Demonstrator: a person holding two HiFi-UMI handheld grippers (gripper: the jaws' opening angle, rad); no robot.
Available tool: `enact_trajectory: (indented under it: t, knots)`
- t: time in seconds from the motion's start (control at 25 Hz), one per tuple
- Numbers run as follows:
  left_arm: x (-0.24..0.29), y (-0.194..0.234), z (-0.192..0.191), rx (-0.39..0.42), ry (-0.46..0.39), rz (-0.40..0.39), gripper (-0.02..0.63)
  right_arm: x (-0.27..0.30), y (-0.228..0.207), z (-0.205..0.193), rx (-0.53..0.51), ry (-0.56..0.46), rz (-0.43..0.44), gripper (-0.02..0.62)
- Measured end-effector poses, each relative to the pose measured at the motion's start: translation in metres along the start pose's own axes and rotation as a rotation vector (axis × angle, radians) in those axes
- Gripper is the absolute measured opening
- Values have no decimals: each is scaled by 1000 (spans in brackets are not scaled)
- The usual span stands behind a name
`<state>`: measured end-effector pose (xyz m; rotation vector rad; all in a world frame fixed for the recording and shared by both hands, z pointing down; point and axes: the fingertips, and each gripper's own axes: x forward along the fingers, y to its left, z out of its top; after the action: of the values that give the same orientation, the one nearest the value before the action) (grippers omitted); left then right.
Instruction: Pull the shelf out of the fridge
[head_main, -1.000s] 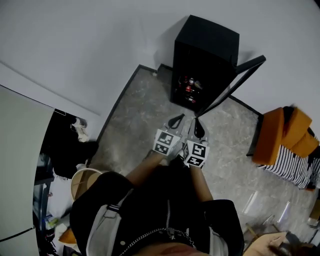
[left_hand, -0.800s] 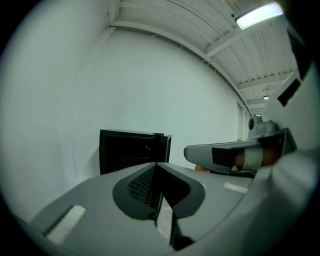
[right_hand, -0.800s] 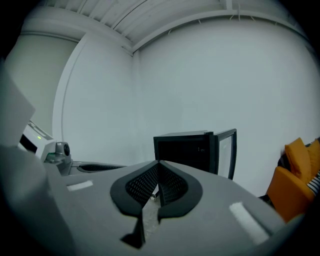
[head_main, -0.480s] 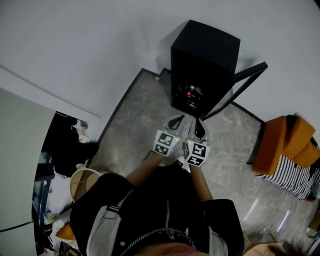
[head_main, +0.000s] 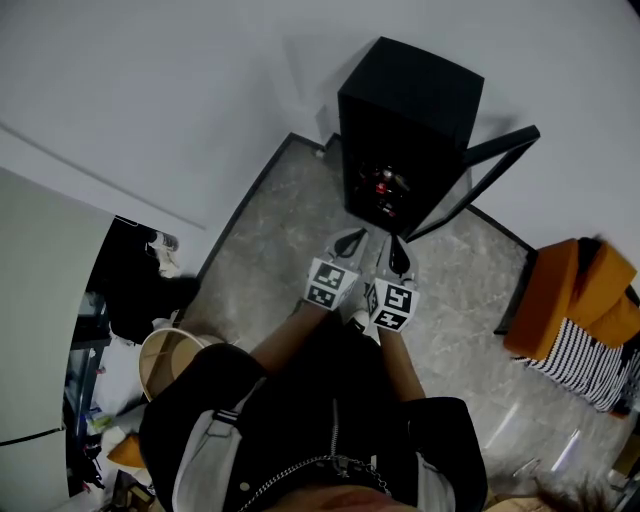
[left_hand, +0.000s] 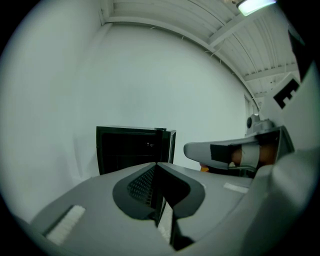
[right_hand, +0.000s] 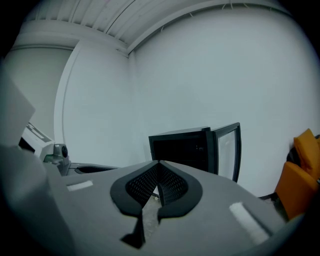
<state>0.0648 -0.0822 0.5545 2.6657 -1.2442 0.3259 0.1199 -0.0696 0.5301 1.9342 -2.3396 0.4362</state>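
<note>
Fridge (head_main: 405, 130) first: a small black cabinet stands on the grey stone floor (head_main: 290, 250) against the white wall, its glass door (head_main: 480, 175) swung wide to the fridge's right, so the way to the shelf is already clear. The shelf stays somewhere inside that cabinet. The interior is too dark to pick out its edge, and only a few red-glinting items (head_main: 383, 187) show low in the opening, probably resting on it.

Both tools hang in front of the fridge, well apart from it, side by side and pointed at the opening, which looks like a walk-up pose and not a reach. The left gripper (head_main: 350, 243) is clenched on nothing, and its own view shows the ribbed pads pressed flat together (left_hand: 156, 167) with the fridge (left_hand: 132, 147) framed beyond them. The right gripper (head_main: 398, 258) is likewise clenched and empty (right_hand: 159, 164), facing the cabinet (right_hand: 182, 147) and its door (right_hand: 227, 150). I judge that the jaws must spread before either can take the shelf's front edge.

An orange seat (head_main: 575, 290) with striped cloth sits to the right of the fridge, clear of the door's swing.

No brand or lettering can be read on the fridge. The only print is the black-and-white square marker on each gripper's cube (head_main: 330, 283).
</note>
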Motion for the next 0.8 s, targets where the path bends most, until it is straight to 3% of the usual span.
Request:
enact_trajectory:
  t: [0.36, 0.8]
  knots:
    - [24, 9, -1, -27, 9, 0, 0, 17, -16, 5, 1, -4, 5, 2]
    - [85, 52, 16, -35, -3, -59, 0, 84, -29, 22, -14, 3, -43, 3]
